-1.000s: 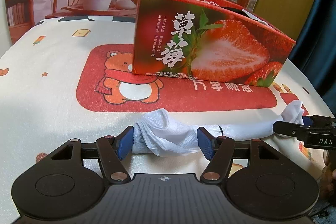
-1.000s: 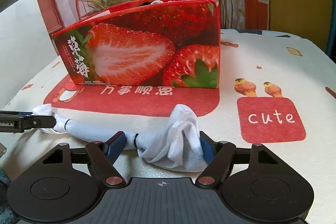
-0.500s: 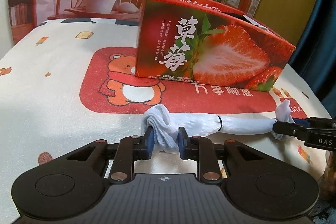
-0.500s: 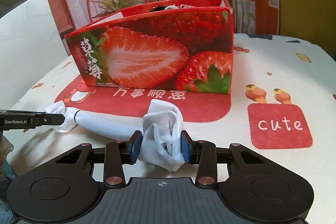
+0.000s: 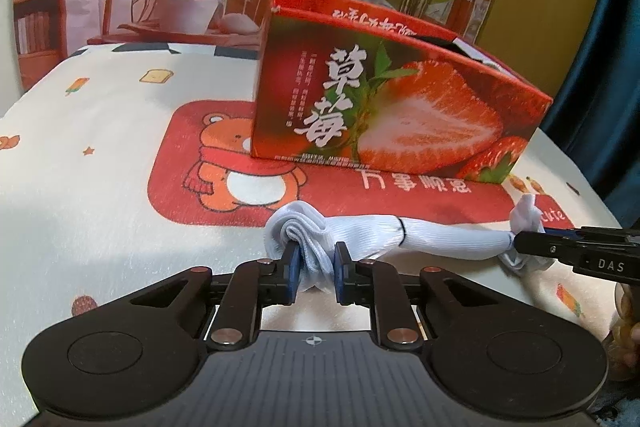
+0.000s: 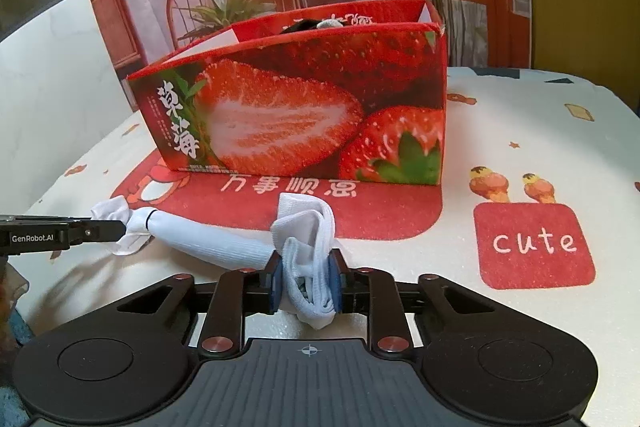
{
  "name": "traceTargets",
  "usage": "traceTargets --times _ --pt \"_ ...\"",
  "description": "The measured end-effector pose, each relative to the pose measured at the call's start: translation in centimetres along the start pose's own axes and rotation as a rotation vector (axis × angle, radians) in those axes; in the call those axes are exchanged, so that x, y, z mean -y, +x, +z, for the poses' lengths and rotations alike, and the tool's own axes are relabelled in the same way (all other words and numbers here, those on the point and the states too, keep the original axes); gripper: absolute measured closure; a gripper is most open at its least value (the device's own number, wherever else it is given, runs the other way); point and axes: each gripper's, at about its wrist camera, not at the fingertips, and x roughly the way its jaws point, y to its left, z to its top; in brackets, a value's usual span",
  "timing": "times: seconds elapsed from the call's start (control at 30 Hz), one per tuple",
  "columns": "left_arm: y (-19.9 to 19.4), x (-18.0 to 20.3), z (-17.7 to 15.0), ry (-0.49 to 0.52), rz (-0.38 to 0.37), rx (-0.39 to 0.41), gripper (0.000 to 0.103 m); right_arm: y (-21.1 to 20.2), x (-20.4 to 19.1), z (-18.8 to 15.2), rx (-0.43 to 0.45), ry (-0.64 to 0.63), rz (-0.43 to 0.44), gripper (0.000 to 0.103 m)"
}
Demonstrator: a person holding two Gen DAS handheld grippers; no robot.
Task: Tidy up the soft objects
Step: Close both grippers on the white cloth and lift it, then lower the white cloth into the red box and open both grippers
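Lying stretched before the strawberry box [image 5: 392, 115] on open desk [image 5: 80, 187], the white sock [image 5: 432, 235] is pinched by left tool [image 5: 316, 267] and right tool [image 6: 306, 281], jaws closing.

You're seeing warm, bright, sharp frames, no motion blur. Soft shadows fall across the tablecloth [image 5: 100, 195] at lower left of both views. Fisheye bending curves the edges, and the corners go black.

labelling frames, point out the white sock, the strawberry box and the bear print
white sock [image 5: 440, 237]: left wrist view, stretched middle.
strawberry box [image 6: 280, 123]: right wrist view, front panel's cut strawberry.
bear print [image 5: 244, 183]: left wrist view, white belly.
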Motion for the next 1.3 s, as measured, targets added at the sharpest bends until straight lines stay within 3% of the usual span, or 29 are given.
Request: traceTargets --times 0.2,0.4,0.6,0.87,1.07,1.3 --pt "-1.4 0.5 1.3 0.013 -0.021 0.057 0.089 -0.6 -0.1 1.2 0.035 0.002 0.011 0.088" --pt "-3.1 0.8 3.6 0.019 -0.030 0.144 0.089 -2.2 -0.5 3.9 0.125 -0.034 0.026 0.088" --pt "-4.6 1.1 6.3 0.032 -0.033 0.227 0.089 -3.6 -0.8 7.5 0.207 -0.060 0.045 0.088" --pt "-4.7 2.3 12.3 0.080 -0.034 0.331 0.089 -3.7 -1.0 14.1 0.306 -0.130 0.034 0.088" --pt "-1.4 3.0 15.4 0.122 -0.055 0.283 0.089 -1.5 0.0 17.4 0.307 -0.171 -0.007 0.088" --pt "3.2 2.4 15.3 0.097 -0.100 0.140 0.089 1.4 1.3 16.4 0.195 -0.151 -0.017 0.088"
